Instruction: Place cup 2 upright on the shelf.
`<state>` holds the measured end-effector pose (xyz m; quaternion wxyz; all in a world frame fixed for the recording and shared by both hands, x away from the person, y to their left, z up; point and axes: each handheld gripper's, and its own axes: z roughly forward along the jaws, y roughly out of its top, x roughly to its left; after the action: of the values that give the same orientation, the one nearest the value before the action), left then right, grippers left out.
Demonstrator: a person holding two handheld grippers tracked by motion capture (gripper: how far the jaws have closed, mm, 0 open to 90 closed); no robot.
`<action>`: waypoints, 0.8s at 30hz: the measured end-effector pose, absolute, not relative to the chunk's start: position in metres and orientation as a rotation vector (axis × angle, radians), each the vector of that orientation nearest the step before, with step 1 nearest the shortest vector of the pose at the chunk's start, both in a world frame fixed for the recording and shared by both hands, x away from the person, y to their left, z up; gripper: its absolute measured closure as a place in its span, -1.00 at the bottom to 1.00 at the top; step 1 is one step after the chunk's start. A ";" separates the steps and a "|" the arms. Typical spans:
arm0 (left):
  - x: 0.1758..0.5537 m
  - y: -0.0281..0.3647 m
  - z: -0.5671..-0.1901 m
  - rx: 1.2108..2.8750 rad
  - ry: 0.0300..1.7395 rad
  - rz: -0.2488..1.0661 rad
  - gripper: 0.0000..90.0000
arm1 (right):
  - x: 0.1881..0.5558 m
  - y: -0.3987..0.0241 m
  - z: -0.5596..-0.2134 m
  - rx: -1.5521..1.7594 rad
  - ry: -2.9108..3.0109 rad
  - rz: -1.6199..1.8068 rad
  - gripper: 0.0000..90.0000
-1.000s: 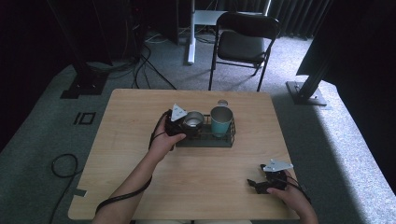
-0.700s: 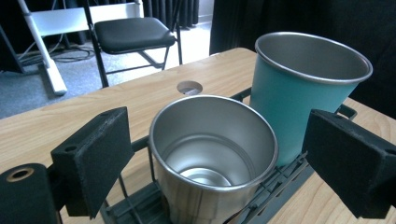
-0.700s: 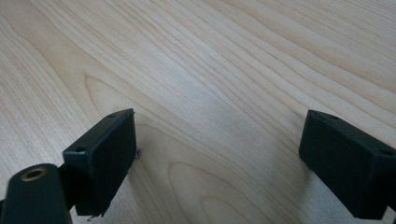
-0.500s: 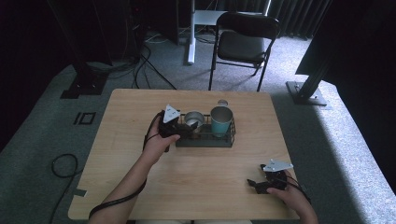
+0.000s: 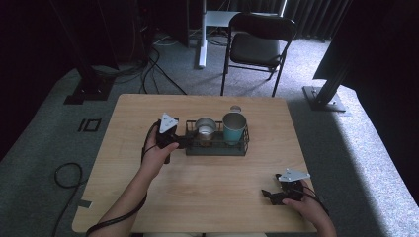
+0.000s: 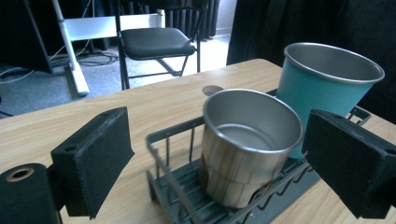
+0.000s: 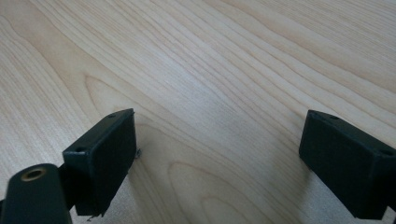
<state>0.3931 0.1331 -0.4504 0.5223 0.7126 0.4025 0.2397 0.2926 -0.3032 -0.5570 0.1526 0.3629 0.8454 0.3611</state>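
Grey carpet, trailing cables and a black folding chair (image 5: 260, 47) lie beyond the pale wooden bench (image 5: 148, 207), where a dark wire rack (image 5: 216, 148) sits near the middle holding a bare steel cup (image 5: 205, 129) and, beside it to the right, a teal metal cup (image 5: 234, 127); both stand upright. At the rack's left end the left gripper (image 5: 184, 141) is level with the steel cup (image 6: 247, 144), its fingers (image 6: 93, 158) spread wide and empty, the cup showing between them in the left gripper view but not yet touched. To my eye this is the approach before a grasp on that cup. Next the fingers would need to slide forward until they straddle the cup's wall, clear of the rack's end rail (image 6: 170, 135) and the teal cup (image 6: 322, 88) close behind, then close. Near the bench's front right corner the right gripper (image 5: 269, 195) rests low, fingers (image 7: 102, 158) apart over bare wood, holding nothing.
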 end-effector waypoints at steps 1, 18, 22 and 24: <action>0.393 0.135 -0.450 1.699 0.971 0.576 -0.80 | 0.293 -0.303 -0.557 1.041 2.425 1.036 -0.76; 0.376 0.178 -0.458 1.714 1.018 0.625 -0.80 | 0.293 -0.303 -0.557 1.041 2.425 1.035 -0.76; 0.372 0.188 -0.461 1.725 1.051 0.654 -0.80 | 0.293 -0.303 -0.557 1.041 2.425 1.035 -0.76; 0.370 0.190 -0.462 1.726 1.049 0.661 -0.80 | 0.293 -0.303 -0.557 1.041 2.425 1.035 -0.76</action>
<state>0.3701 0.1900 -0.4623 0.4867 0.7096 0.4312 0.2716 0.2926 -0.3032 -0.5570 0.1527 0.3630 0.8454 0.3608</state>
